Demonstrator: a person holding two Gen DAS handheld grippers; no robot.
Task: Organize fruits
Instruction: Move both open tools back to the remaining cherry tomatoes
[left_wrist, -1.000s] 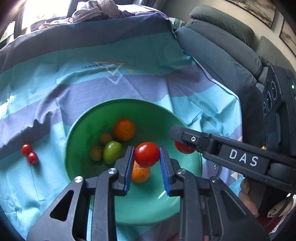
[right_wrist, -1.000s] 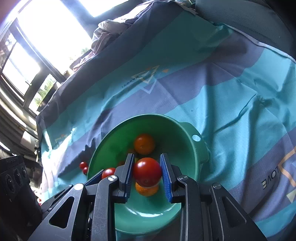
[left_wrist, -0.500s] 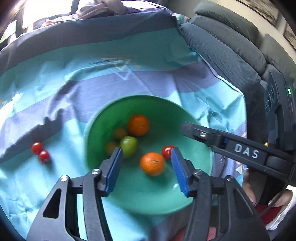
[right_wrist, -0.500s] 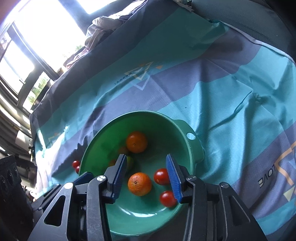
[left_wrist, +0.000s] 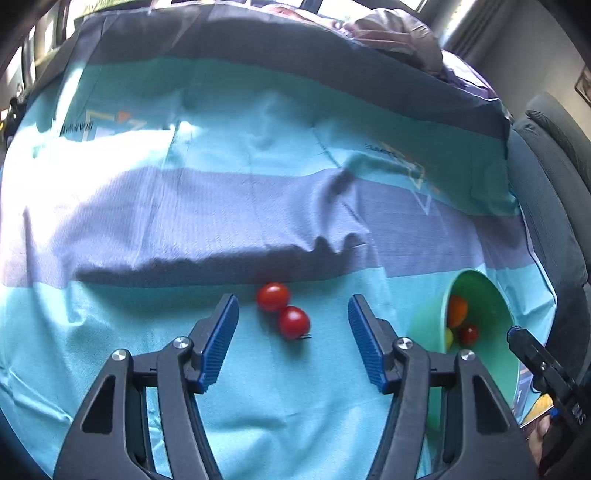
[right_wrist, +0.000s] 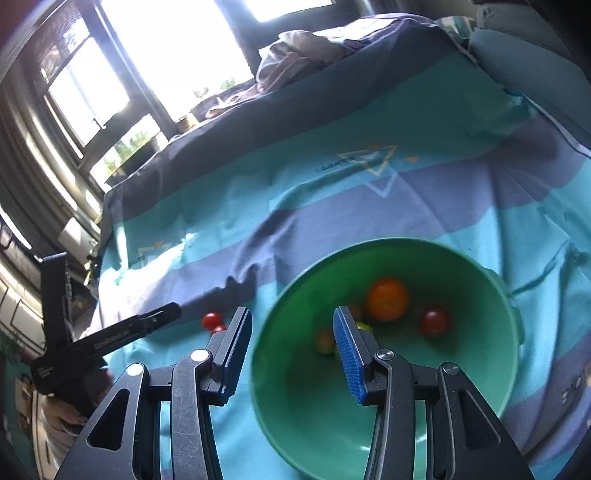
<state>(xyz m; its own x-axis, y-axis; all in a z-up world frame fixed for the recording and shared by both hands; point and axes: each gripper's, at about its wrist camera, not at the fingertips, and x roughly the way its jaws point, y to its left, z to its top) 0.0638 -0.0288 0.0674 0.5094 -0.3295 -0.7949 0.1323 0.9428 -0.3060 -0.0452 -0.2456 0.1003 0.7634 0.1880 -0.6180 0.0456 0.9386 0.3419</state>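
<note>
Bare cloth open at lower centre of the left wrist view, two cherry tomatoes just ahead, green bowl walling the right edge, grey sofa beyond it, bedding heap along the top

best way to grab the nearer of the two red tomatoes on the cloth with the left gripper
Probably from above, pads on the two sides of the nearer tomato that face away from its neighbour. The farther tomato touches it on the upper left, so a squeeze along that line would catch both. It is round, so grip across its widest middle. The left gripper, empty, its jaws opening, already straddles the pair.
</note>
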